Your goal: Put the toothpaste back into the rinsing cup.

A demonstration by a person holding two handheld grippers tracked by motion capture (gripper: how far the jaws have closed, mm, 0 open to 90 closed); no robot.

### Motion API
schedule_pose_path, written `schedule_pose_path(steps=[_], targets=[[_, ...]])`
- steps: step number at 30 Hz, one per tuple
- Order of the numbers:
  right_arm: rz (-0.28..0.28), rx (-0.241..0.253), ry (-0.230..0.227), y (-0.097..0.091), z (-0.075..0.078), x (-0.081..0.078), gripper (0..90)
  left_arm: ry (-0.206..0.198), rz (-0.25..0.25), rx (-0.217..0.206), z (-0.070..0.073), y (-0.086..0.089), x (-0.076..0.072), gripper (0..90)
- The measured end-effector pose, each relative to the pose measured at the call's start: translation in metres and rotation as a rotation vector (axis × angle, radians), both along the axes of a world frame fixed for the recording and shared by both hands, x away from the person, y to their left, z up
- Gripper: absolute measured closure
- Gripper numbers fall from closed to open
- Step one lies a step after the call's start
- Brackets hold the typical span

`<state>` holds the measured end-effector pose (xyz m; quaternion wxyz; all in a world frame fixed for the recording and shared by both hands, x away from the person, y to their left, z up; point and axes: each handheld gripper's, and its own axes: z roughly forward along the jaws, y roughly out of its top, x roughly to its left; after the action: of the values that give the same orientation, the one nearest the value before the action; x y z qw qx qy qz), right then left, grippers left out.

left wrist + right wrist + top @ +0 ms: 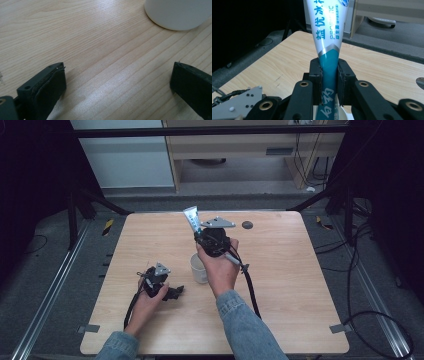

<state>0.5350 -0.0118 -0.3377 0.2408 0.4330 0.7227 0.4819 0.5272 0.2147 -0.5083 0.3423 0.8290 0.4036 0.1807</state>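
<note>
Nearest me, my left gripper (172,293) rests low on the tabletop (280,285), fingers (47,85) spread wide with nothing between them. Just beyond it stands a white cup (199,268). Above the cup, my right gripper (329,75) has its fingers (315,75) clamped on a toothpaste tube (328,35), long axis near upright, flat crimped end up. Farther back lies a dark disc (247,225).
</note>
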Motion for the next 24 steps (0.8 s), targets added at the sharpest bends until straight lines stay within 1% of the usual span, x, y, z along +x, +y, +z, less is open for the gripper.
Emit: schedule_pose_path(steps=[3, 10, 15, 19, 24], targets=[[-0.007, 0.013, 0.001, -0.001, 0.000, 0.001, 76.7, 0.000, 0.000, 0.000, 0.000, 0.000, 0.000, 0.0], [-0.019, 0.026, -0.012, 0.001, -0.001, 0.001, 76.7, 0.000, 0.000, -0.001, 0.000, 0.000, 0.000, 0.0], [-0.031, 0.035, -0.037, 0.005, 0.000, -0.002, 76.7, 0.001, -0.001, 0.000, 0.000, 0.000, 0.000, 0.0], [-0.045, 0.039, -0.067, 0.009, 0.000, -0.004, 76.7, 0.001, -0.001, 0.000, 0.000, 0.000, 0.000, 0.0], [-0.076, 0.072, -0.115, 0.009, -0.001, -0.005, 76.7, 0.001, -0.001, -0.001, 0.000, 0.000, 0.000, 0.0]])
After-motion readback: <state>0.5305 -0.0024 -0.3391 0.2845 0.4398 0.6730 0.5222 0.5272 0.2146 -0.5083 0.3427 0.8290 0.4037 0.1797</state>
